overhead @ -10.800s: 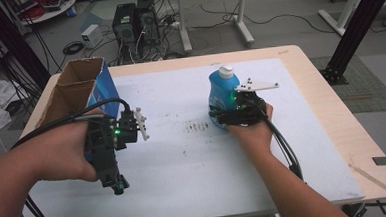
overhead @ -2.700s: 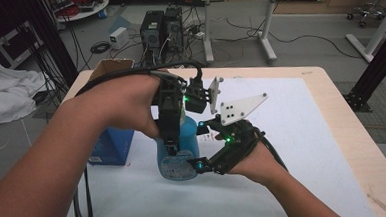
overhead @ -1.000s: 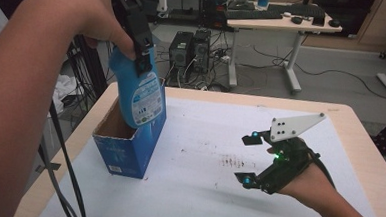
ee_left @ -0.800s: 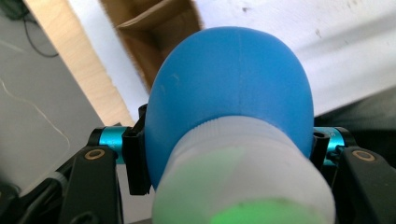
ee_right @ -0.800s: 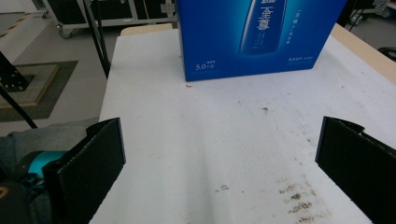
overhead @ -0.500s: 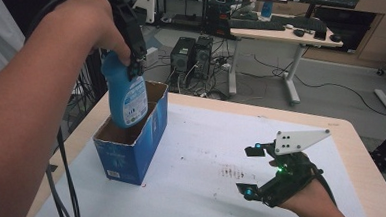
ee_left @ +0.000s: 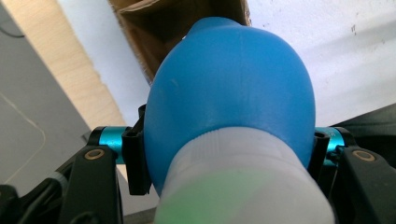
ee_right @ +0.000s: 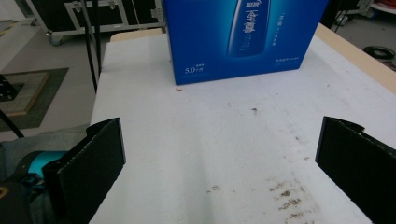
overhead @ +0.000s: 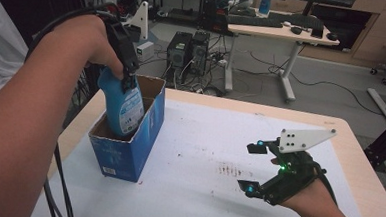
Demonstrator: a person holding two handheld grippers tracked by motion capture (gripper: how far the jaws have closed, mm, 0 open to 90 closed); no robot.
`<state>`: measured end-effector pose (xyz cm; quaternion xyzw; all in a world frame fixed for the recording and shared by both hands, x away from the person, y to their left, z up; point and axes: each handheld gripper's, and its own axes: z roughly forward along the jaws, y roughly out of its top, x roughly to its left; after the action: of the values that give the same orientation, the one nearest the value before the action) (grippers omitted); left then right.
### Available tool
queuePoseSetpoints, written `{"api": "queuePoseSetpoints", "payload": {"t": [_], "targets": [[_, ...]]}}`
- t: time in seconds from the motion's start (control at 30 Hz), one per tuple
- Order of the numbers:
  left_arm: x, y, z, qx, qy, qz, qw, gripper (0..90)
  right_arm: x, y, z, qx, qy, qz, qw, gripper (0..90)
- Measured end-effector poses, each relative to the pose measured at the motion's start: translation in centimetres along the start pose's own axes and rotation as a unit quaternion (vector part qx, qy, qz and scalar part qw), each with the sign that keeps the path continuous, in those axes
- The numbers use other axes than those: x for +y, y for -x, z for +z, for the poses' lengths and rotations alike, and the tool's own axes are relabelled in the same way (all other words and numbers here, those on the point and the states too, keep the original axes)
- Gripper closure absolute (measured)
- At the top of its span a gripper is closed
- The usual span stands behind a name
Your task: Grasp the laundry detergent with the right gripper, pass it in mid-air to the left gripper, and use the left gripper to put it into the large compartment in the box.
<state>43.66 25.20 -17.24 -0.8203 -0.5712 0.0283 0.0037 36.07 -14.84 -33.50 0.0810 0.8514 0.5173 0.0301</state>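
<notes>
On the white table (overhead: 292, 133), the left hand-held gripper (overhead: 127, 79) pinches a glossy blue white-capped bottle (overhead: 123, 109).

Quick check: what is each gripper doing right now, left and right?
Left gripper: shut on the blue bottle, which is partly inside the blue box.
Right gripper: open, nothing between its jaws.

A blue bottle (overhead: 122, 104) with a white neck and a pale printed label sits in a blue box (overhead: 128, 142) with a brown inside, on a white, brown-speckled mat (overhead: 195, 188) over a tan table (overhead: 356, 165).
</notes>
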Motion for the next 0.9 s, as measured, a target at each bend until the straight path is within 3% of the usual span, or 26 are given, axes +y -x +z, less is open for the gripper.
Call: {"api": "queuePoseSetpoints", "payload": {"t": [0.13, 0.37, 0.4, 0.43, 0.6, 0.7, 0.83, 0.9], "targets": [[0.2, 0.0, 1.4, 0.006, -0.004, 0.030, 0.9995, 37.9, 0.0, -0.1, 0.0, -0.001, -0.004, 0.001, 1.0000, 0.6], [0.2, 0.0, 4.5, 0.011, -0.014, 0.094, 0.9954, 37.9, 0.0, 0.0, 0.1, -0.001, -0.006, 0.001, 1.0000, 0.6], [0.3, 0.2, 5.4, 0.012, -0.017, 0.120, 0.9926, 37.9, -0.1, 0.0, 0.3, 0.001, -0.006, 0.002, 1.0000, 0.6], [0.3, 0.2, 5.4, 0.012, -0.017, 0.120, 0.9926, 37.9, -0.1, 0.0, 0.3, 0.001, -0.006, 0.002, 1.0000, 0.6], [0.6, 0.6, 7.2, 0.023, -0.027, 0.171, 0.9846, 37.9, -0.2, 0.0, 0.5, 0.003, -0.010, 0.005, 0.9999, 0.6], [0.7, 0.7, 8.1, 0.030, -0.025, 0.202, 0.9787, 37.9, -0.2, -0.2, 0.7, 0.005, -0.013, 0.002, 0.9999, 0.6], [0.9, 1.0, 9.1, 0.047, -0.027, 0.243, 0.9685, 37.9, -0.2, -0.2, 0.7, 0.006, -0.011, 0.002, 0.9999, 0.6], [0.8, 1.0, 9.6, 0.048, -0.024, 0.250, 0.9667, 37.8, -0.3, -0.1, 0.8, 0.006, -0.013, 0.003, 0.9999, 0.6]]}}
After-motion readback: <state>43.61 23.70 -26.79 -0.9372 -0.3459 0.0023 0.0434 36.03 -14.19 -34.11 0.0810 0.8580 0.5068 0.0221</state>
